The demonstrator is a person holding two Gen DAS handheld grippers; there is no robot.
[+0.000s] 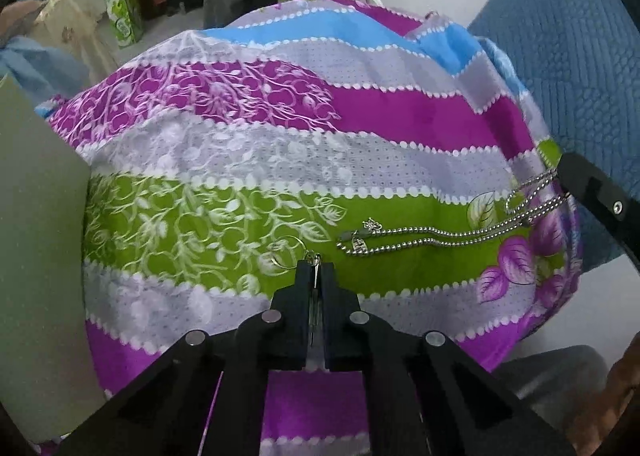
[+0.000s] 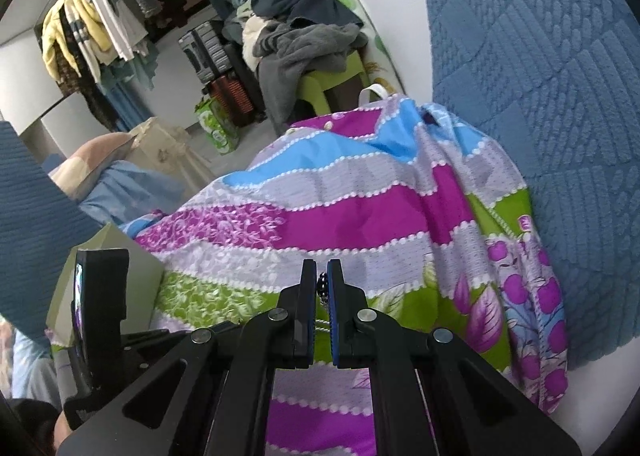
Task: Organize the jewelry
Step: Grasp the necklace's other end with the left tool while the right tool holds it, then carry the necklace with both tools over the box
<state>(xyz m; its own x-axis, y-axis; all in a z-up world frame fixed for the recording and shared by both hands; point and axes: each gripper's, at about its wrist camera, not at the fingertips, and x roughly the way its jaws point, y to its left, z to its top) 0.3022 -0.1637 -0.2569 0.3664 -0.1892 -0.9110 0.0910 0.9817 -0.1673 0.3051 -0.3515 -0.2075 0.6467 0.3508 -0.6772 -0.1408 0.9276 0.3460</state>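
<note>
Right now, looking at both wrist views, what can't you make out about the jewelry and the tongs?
- Left wrist view: the thin piece in the left tongs is too small to name beyond its ring.
- Left wrist view: the bead chain has its far end hidden behind the right tongs.
- Right wrist view: the dark beads are mostly covered by the fingers.

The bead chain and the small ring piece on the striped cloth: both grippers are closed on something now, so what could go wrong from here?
1. The right gripper pinches only one end of the bead chain; the rest lies looped on the cloth, so lifting may tangle it.
2. The left gripper holds the ring piece by a thin part at its fingertips; it may slip out.
3. The cloth is soft and bulging, so a dropped piece could roll off.
</note>
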